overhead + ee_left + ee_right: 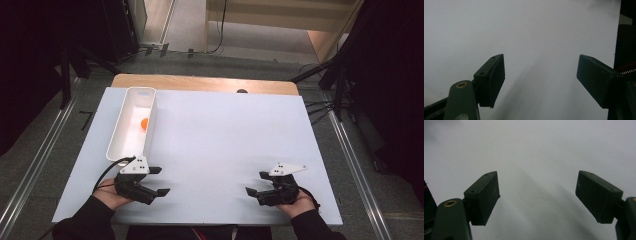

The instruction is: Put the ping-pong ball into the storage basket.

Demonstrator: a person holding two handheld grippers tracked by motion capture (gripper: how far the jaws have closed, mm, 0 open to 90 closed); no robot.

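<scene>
Right now I see my left tongs and right tongs open and empty, low over the white surface. From up high, a small orange ball sits in the white bin, just beyond the left tongs.

The small orange thing in the white bin is too tiny to identify. The left gripper hides the bin's near end. Both forearms are cut off by the bottom edge, below the bin. A dark spot on the table's far edge, right of the bin, cannot be told.
</scene>
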